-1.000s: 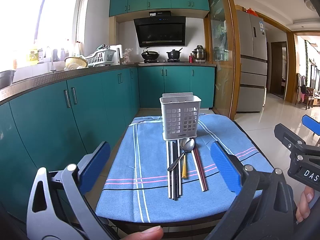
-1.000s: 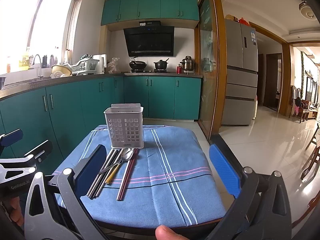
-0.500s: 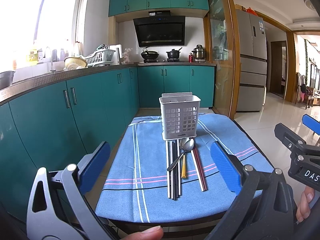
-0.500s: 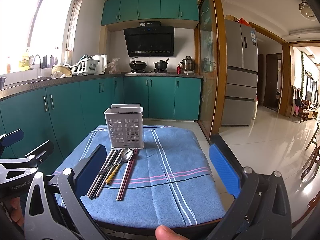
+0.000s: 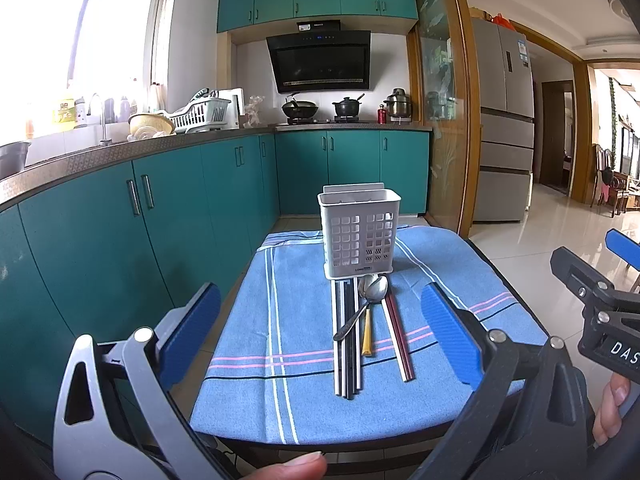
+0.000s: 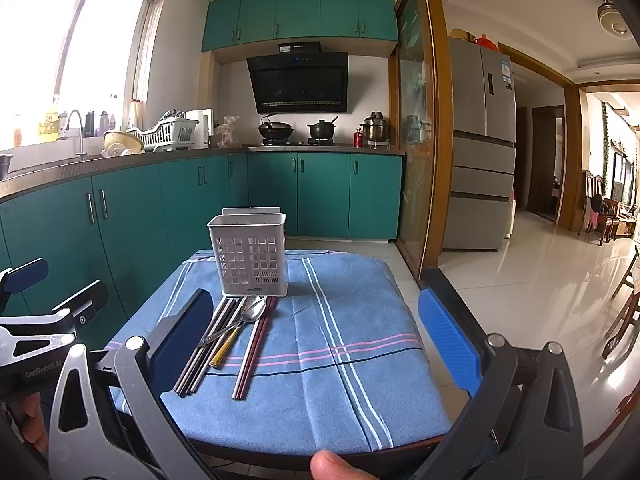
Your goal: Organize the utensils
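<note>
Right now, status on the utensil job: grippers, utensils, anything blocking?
Left hand-held gripper open, empty; right hand-held gripper open, empty. Chopsticks and spoon flat on cloth before holder, which looks empty. Nothing blocking.

Left claw [image 5: 320,332] and right claw [image 6: 316,340] agape, empty.

Left gripper [image 5: 320,332]: two grey, triangular-cutout finger arms with round silver pivot screws, each ending in a ribbed blue pad [image 5: 448,332]. Right gripper [image 6: 316,340]: same build, grey and black arms, silver screws, blue pads [image 6: 448,340]. Seen from the left gripper's camera, the right unit's black body carries white letters "DAS"; from the right gripper's camera, the left unit's body reads "GenRobot". A thumb tip [image 5: 288,470] shows just behind each gripper's base.
</note>
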`<state>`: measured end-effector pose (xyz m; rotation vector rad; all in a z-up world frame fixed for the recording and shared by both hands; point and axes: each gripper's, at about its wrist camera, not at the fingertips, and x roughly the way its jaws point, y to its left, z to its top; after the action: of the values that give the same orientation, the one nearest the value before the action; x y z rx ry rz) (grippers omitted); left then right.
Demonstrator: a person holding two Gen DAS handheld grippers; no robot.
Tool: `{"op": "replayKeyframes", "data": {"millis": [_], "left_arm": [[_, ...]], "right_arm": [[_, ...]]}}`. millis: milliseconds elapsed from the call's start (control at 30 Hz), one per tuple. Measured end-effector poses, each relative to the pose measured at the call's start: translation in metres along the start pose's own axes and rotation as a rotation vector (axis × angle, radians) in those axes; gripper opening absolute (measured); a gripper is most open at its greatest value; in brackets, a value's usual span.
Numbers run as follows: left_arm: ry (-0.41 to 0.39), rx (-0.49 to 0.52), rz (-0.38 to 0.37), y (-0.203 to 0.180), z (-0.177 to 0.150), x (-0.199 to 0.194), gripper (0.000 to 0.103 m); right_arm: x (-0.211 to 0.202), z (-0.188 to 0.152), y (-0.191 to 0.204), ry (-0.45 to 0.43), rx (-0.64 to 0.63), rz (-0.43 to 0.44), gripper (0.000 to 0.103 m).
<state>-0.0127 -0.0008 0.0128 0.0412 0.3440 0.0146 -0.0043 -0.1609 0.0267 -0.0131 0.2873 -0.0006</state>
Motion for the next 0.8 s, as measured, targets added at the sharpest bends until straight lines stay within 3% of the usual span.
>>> {"op": "replayKeyframes", "data": {"millis": [433,733,800], "left_arm": [[0.027,0.003,0.006,0.000,-0.004,0.007,0.099],[0.202,0.005,0.063,0.024,-0.025,0.081,0.099],[0.246,0.006,0.056,0.027,-0.030,0.102,0.099]], "right_arm": [[0.010,-0.004,0.000,0.025,-0.004,0.005,0.100],[0.091,-0.034,-0.017,0.284,0.022,0.087,0.100],[0.109,-0.043,-0.015,0.328,0.000,0.091,0.092]]}}
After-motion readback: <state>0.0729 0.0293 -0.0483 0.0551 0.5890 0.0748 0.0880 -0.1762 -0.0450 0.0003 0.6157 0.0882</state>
